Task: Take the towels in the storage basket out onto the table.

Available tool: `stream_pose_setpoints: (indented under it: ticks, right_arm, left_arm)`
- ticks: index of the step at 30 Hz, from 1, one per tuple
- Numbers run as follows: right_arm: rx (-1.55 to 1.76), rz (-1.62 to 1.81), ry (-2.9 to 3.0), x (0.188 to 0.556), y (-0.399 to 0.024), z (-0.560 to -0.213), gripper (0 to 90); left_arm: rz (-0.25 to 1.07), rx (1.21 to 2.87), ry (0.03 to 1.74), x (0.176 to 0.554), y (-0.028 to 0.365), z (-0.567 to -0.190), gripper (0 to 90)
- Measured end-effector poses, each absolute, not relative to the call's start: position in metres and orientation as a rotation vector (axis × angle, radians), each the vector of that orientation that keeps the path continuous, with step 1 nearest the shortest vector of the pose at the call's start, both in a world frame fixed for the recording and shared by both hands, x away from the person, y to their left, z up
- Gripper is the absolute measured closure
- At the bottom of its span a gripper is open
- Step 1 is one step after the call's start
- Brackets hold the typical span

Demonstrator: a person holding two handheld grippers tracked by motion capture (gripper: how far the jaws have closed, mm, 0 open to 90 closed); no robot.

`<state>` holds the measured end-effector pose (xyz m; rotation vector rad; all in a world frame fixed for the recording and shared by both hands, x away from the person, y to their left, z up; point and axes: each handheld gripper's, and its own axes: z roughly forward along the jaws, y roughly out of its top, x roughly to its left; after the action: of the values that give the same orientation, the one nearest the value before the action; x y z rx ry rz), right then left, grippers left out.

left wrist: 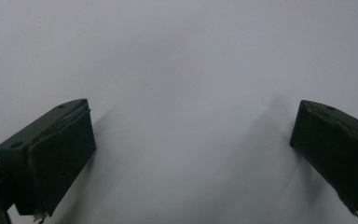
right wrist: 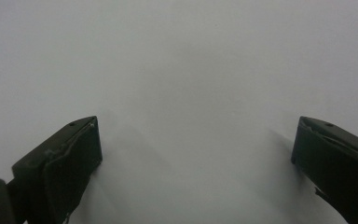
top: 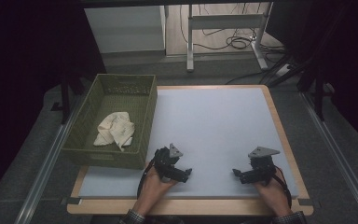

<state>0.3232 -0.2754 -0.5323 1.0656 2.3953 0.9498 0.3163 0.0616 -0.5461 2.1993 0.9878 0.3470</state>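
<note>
Near the table's [top: 214,121] front edge both claws, left claw [top: 182,171] and right claw [top: 240,173], rest wide and empty, while the cream cloth [top: 115,129] already lies inside the green basket [top: 147,123], so the work looks finished.

No text, label, brand, number or sign can be read on anything here.

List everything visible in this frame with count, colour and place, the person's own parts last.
basket: one, olive green, on the table's left edge.
cloth: one, cream, crumpled inside the basket.
mat: one, pale white, covering the table.
table: one, wooden rim showing round the mat.
desk frame: one, white, on the floor behind, with black cables.
left tongs: black, open, near edge, nothing between.
right tongs: black, open, near edge, nothing between.
hands: two, holding the tongs.
</note>
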Motion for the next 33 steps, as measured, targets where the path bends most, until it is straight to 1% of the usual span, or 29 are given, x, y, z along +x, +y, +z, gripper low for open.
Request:
stream_pose_setpoints:
  ticks: [33]
  right_arm:
    - [1.063,0.958,2.396,0.3233,-0.2758,-0.5325,1.7]
  left_arm:
    - [0.339,2.195,0.993,0.3168,0.0618,-0.5460,0.0]
